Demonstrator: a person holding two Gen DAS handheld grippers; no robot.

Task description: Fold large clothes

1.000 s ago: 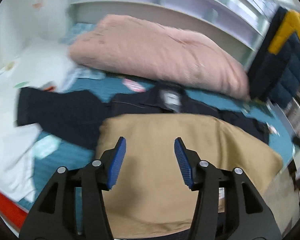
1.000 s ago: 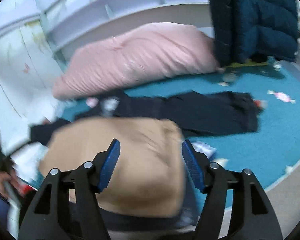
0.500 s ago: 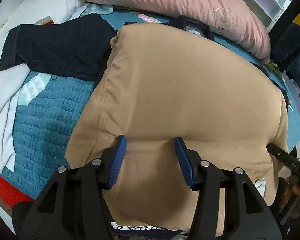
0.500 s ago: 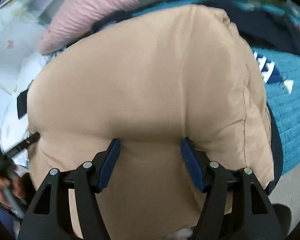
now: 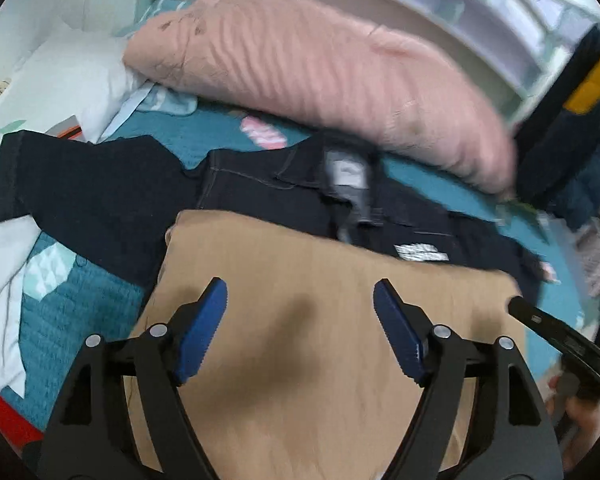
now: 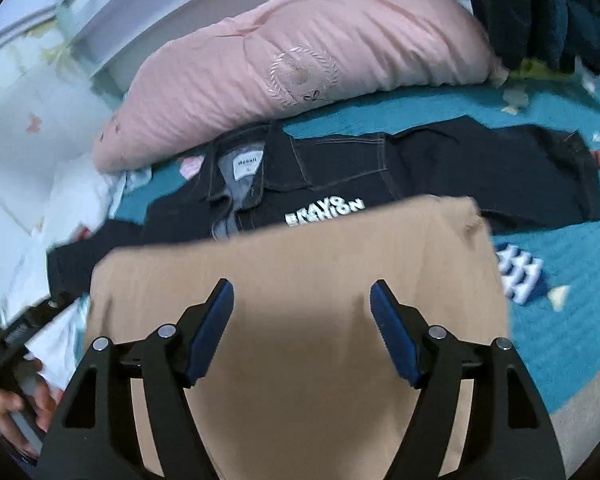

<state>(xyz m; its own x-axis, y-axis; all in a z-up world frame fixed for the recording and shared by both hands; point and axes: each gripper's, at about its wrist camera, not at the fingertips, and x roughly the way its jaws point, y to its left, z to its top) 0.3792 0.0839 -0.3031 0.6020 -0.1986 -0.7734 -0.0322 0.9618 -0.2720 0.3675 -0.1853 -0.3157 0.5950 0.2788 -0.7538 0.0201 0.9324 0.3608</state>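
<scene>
The tan garment (image 5: 324, 320) lies folded on the bed (image 6: 572, 320), filling the lower middle of both wrist views directly beneath the tongs, its far edge running left to right across the frame. It overlaps the lower part of a dark denim jacket (image 6: 440, 168) spread behind it, whose long axis also runs left to right. The left tongs (image 5: 300, 320) and right tongs (image 6: 302, 320) both stand spread, having just been opening, and nothing is pinched: the tan cloth sits below the gap, let go. Each hand seems equally near. The jacket's neck label reads roughly "Mesell", too small to be sure; white chest lettering looks like "BRAVO FASHION". A pink pillow (image 6: 300, 64) lies beyond.
</scene>
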